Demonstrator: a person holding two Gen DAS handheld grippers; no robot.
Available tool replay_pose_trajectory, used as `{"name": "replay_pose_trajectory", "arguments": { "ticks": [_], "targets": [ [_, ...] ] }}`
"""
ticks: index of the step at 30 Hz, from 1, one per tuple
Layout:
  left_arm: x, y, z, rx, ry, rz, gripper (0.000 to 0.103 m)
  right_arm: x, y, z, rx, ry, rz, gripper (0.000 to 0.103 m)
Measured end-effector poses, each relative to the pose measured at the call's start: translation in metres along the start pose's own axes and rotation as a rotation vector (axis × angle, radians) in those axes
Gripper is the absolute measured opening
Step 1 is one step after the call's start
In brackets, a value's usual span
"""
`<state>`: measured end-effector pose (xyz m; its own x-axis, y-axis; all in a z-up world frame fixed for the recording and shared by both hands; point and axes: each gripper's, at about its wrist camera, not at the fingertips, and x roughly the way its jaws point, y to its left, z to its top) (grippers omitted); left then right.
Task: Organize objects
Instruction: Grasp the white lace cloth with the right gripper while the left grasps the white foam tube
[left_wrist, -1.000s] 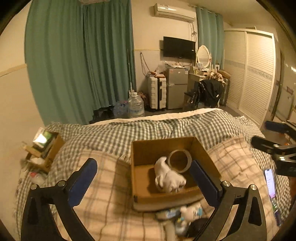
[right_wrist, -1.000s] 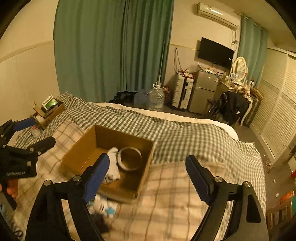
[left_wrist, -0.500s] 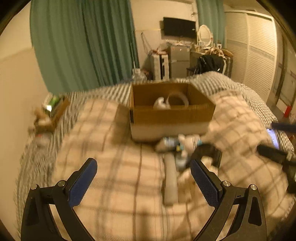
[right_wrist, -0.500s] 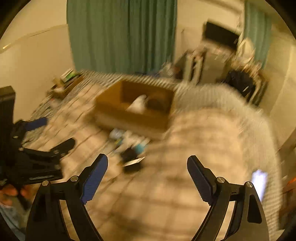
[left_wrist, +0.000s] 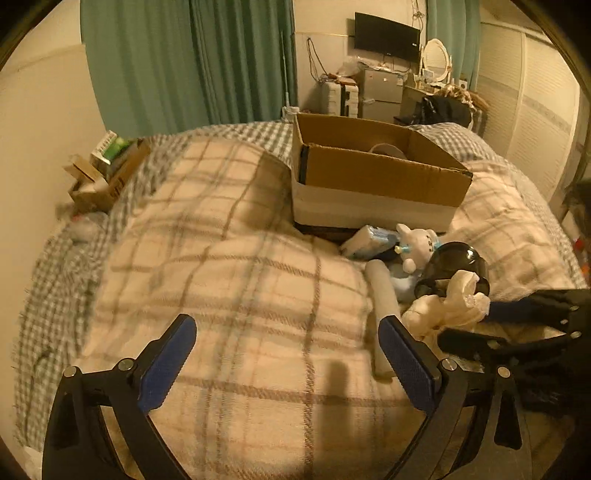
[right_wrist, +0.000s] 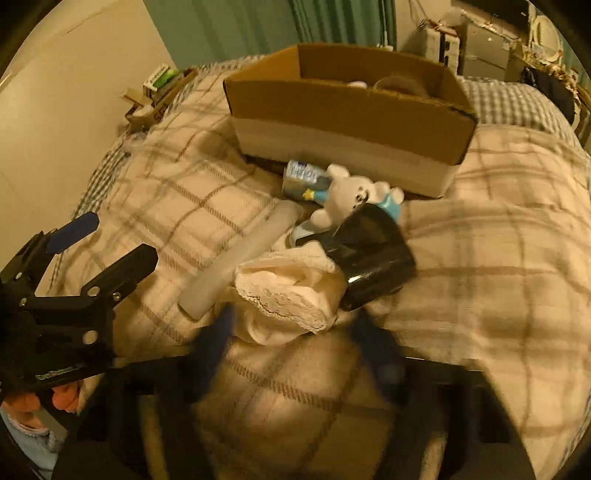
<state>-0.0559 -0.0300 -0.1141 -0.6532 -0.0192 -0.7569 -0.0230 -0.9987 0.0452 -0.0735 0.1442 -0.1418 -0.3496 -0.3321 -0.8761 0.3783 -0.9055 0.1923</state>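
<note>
Right wrist view: the right claw (right_wrist: 295, 343), blurred, its jaws parted and holding nothing, sits just before the cream lace cloth (right_wrist: 284, 295), which lies crumpled on the bed (right_wrist: 498, 240) against the black cup (right_wrist: 373, 258). A pale tube (right_wrist: 243, 258) runs diagonally on the cloth's left, toward the cardboard box (right_wrist: 347, 110). The left claw (left_wrist: 286, 362) hangs wide open and empty over bare blanket, farther off, so the right is likely the one to take the cloth. The box is open-topped straight ahead.

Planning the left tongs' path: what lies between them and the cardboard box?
Left wrist view: only bare plaid blanket lies between the left tongs and the cardboard box.
</note>
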Motion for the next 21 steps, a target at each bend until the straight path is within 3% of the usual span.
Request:
{"name": "replay_pose_trajectory", "arguments": {
  "ticks": [1,2,6,9,13,16,19,21],
  "targets": [
    [0.000,0.000,0.000,0.002,0.002,-0.002,0.100,0.002,0.000,0.000,-0.001,0.002,0.002,0.020],
    [0.001,-0.001,0.000,0.007,0.003,-0.007,0.097,-0.001,0.000,-0.001,-0.002,-0.007,0.001,0.017],
    [0.002,-0.011,0.003,0.044,0.018,-0.035,0.087,-0.040,0.004,-0.006,-0.026,-0.116,-0.062,0.013],
    [0.008,-0.024,0.008,0.060,0.046,-0.086,0.073,-0.072,0.003,-0.006,-0.057,-0.185,-0.139,0.013],
    [0.021,-0.051,0.014,0.115,0.069,-0.130,0.068,-0.105,-0.007,-0.004,-0.056,-0.251,-0.229,0.013],
    [0.042,-0.068,0.010,0.158,0.140,-0.170,0.056,-0.112,-0.017,-0.004,-0.031,-0.262,-0.238,0.013],
    [0.063,-0.072,0.003,0.167,0.219,-0.159,0.040,-0.107,-0.024,-0.007,-0.009,-0.251,-0.242,0.013],
    [0.061,-0.070,0.001,0.160,0.209,-0.161,0.028,-0.101,-0.027,-0.009,-0.001,-0.242,-0.233,0.013]
  ]
}}
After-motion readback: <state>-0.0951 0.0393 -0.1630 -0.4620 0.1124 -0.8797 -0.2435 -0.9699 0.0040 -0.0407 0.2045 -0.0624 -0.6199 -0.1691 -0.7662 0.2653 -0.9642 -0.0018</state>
